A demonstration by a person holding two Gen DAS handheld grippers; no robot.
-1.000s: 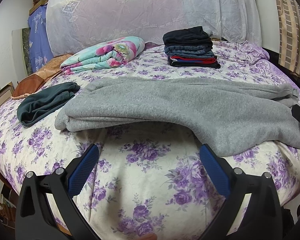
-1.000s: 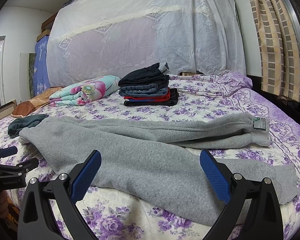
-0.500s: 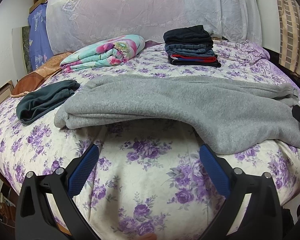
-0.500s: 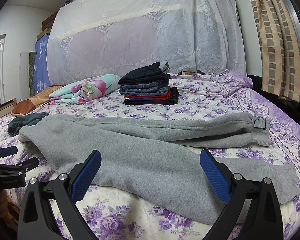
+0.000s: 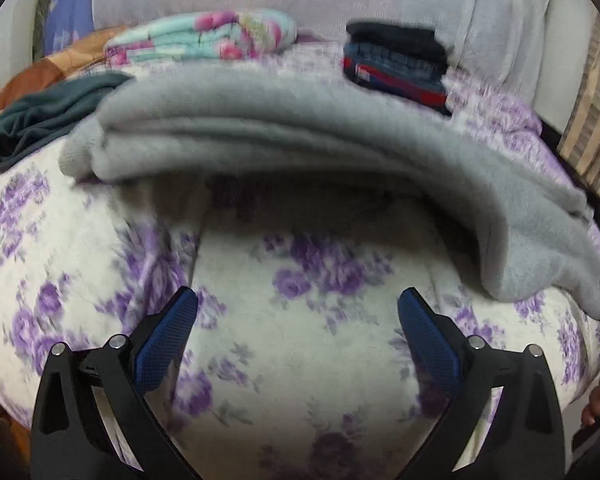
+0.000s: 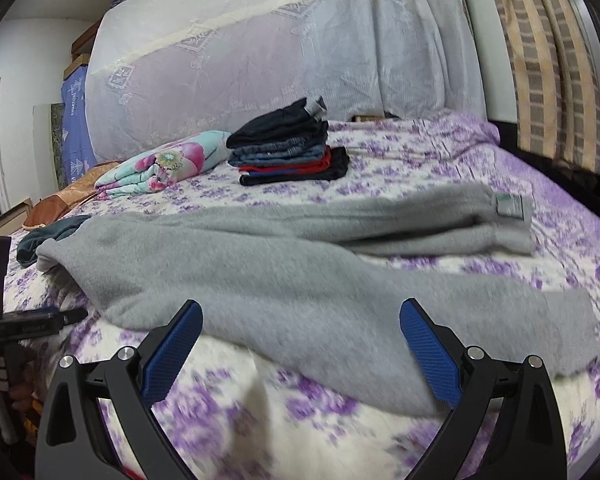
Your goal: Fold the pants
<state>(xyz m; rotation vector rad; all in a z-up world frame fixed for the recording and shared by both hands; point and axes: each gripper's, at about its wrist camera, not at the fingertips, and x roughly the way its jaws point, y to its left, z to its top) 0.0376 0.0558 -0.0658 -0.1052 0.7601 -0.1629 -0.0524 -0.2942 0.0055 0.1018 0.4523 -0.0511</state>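
- Both claws stand released and empty: the left gripper (image 5: 298, 314) shows its two blue pads spread wide over bare bedspread, and the right gripper (image 6: 300, 330) is spread just as wide, with nothing between its pads.
- Grey pants (image 6: 300, 280) lie across the flowered bed (image 6: 560, 200), waist end toward 9 o'clock in the right wrist view and the two legs running off toward 3 o'clock.
- One leg reaches out flat to about 4 o'clock; the other lies behind it, nearer 2 o'clock, with a label showing at its cuff. The legs are apart, not stacked.
- In the left wrist view the pants (image 5: 300, 128) fill the band from 10 to 3 o'clock, the thick waist edge nearest, just beyond the open pads. That view is blurred, so seams cannot be read.
- My judgement: the step in hand is the approach for the first fold, with no cloth gripped yet.
- Next move, as I judge it: the left claw needs to close on the waist edge at 12 o'clock of its view, and the right on the near leg, so that leg can be laid over the far one.
- Soft, thick fleece will likely sag and drag, so each pinch should take both layers.
- A stack of folded clothes (image 6: 288, 148), a rolled floral blanket (image 6: 160, 166) and a dark green garment (image 5: 48, 116) lie well apart, up toward 12 and 10 o'clock, out of the way.
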